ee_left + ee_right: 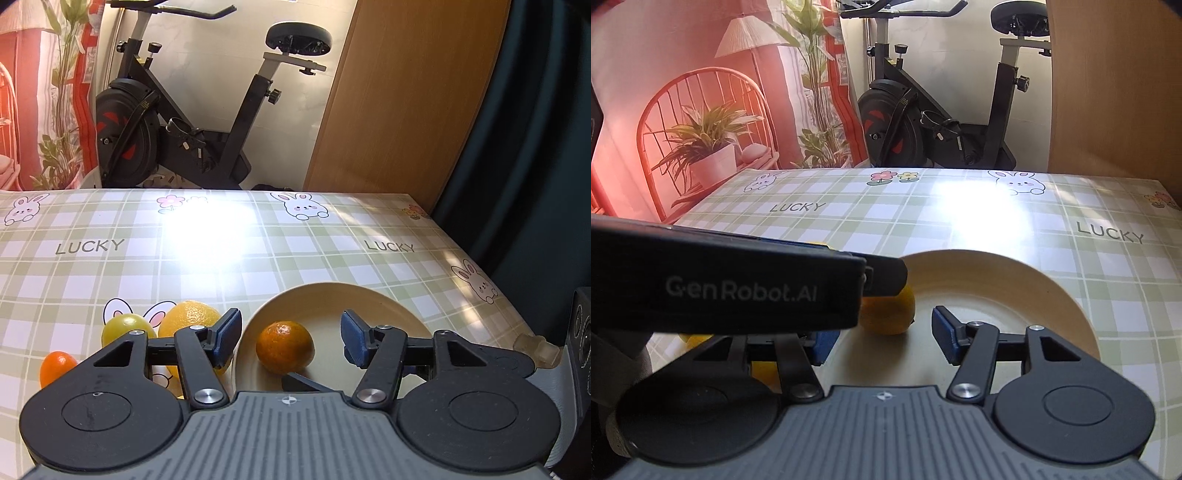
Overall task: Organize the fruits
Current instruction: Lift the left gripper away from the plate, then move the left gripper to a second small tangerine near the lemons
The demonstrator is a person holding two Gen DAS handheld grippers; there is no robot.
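Cream plate (391, 306): holds one mandarin (285, 347).
Beside plate: lemon (188, 317), green fruit (123, 326), on checked tablecloth (295, 254).
Left gripper (291, 338): spread, empty, partly blocking right view.
Right gripper (882, 338): spread, empty.
Beyond: exercise bike (177, 110).

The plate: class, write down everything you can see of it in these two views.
The plate is round, cream-coloured and shallow with a raised rim, smooth and glossy like ceramic or plastic. It lies flat on the checked tablecloth. One small orange fruit rests inside it near the left side. Both grippers hang over its near part and hide it. A larger yellow-orange fruit sits just outside its left rim; whether they touch cannot be told.
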